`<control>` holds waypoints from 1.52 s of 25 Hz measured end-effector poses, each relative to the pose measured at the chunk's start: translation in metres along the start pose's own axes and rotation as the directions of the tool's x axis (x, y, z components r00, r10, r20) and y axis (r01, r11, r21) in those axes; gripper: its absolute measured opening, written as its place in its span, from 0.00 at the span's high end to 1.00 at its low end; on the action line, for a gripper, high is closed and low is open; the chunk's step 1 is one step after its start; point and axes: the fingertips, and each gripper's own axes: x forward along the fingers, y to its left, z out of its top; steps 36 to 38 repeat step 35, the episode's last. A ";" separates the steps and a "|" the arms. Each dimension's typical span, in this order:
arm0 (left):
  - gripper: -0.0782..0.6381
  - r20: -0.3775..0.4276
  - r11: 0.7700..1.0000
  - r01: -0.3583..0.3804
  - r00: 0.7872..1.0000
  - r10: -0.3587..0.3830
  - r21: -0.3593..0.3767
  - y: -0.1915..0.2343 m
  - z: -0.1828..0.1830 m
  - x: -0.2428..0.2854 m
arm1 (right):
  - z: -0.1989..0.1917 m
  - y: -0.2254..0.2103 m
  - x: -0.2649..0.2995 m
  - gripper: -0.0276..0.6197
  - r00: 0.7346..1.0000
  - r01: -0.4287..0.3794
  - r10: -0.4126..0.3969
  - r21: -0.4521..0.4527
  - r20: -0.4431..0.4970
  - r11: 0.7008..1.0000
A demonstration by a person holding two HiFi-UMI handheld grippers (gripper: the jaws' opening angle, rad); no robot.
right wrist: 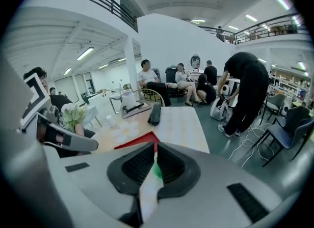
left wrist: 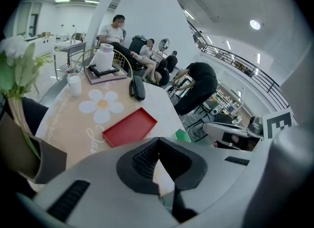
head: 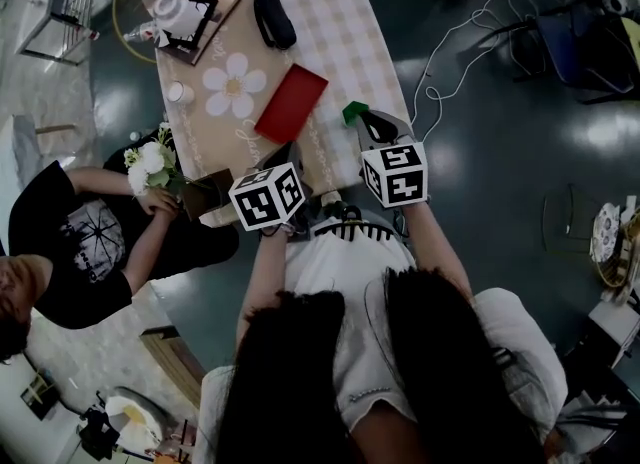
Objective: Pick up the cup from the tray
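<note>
Jaws of the left gripper and right gripper sit pressed together on nothing, both parked at the table's near edge, probably because no reach has begun. White cup stands upright, mouth up, long axis vertical, far left beside the flower mat, left of the empty red tray.

flower mat | black pouch | bouquet | seated person

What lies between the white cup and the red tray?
A daisy mat lies between cup and tray; the head view shows it.
</note>
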 end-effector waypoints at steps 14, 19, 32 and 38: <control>0.88 -0.010 0.999 0.026 1.000 -0.026 0.022 -0.020 -0.011 0.004 | -0.014 0.003 -0.012 0.94 0.999 0.000 -0.002 -0.037 -0.039 0.999; 0.88 -0.004 0.999 0.023 1.000 -0.023 0.022 -0.021 -0.013 0.001 | -0.023 0.006 -0.013 0.94 0.998 0.001 -0.005 -0.058 -0.067 0.998; 0.88 -0.027 0.999 0.024 0.999 -0.023 0.027 -0.020 -0.029 -0.005 | -0.035 0.019 -0.020 0.94 0.996 -0.003 -0.008 -0.124 -0.088 0.992; 0.88 -0.033 0.999 0.018 0.999 -0.017 0.030 -0.018 -0.035 -0.005 | -0.040 0.023 -0.020 0.94 0.996 -0.011 0.000 -0.119 -0.089 0.993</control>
